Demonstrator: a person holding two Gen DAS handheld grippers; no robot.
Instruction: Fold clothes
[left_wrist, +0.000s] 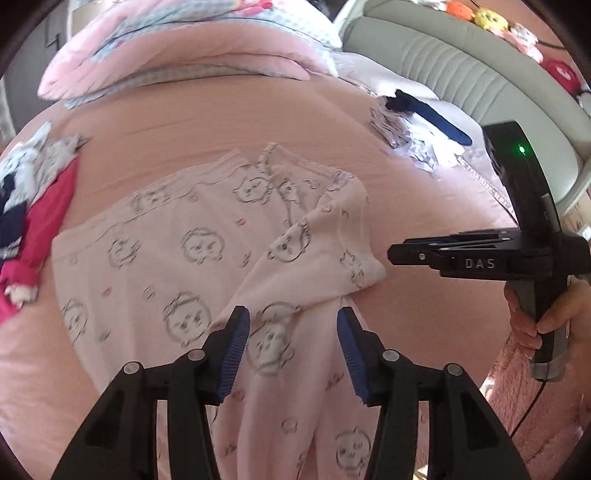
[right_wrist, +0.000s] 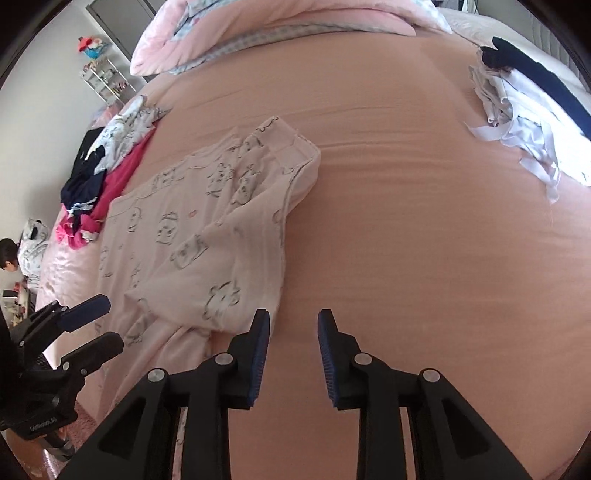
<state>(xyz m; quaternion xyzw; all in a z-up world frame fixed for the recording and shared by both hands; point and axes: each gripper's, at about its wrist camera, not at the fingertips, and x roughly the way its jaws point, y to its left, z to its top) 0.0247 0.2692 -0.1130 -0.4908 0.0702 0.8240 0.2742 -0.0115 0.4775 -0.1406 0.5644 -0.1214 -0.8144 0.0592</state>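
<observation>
Lying spread on the pink bed (right_wrist: 406, 221), the printed garment (left_wrist: 192, 251) is running lengthwise toward the left gripper (left_wrist: 293, 352), hovering directly over its near end, jaws apart and empty; the right gripper (right_wrist: 293, 356), also parted, is hanging over bare sheet just beside its right edge.

You're working over a bed (right_wrist: 406, 221) with a smooth pink sheet. A pale pink printed garment (left_wrist: 192, 251) lies flat on it, one sleeve folded across its body. Just beside it, toward the bed's left edge, sits a heap of red, navy and white clothes (right_wrist: 96, 177). Well apart on the right lies a second pile (right_wrist: 517, 122) of white and navy pieces. A bunched pink quilt (left_wrist: 184, 62) rests at the far end.
</observation>
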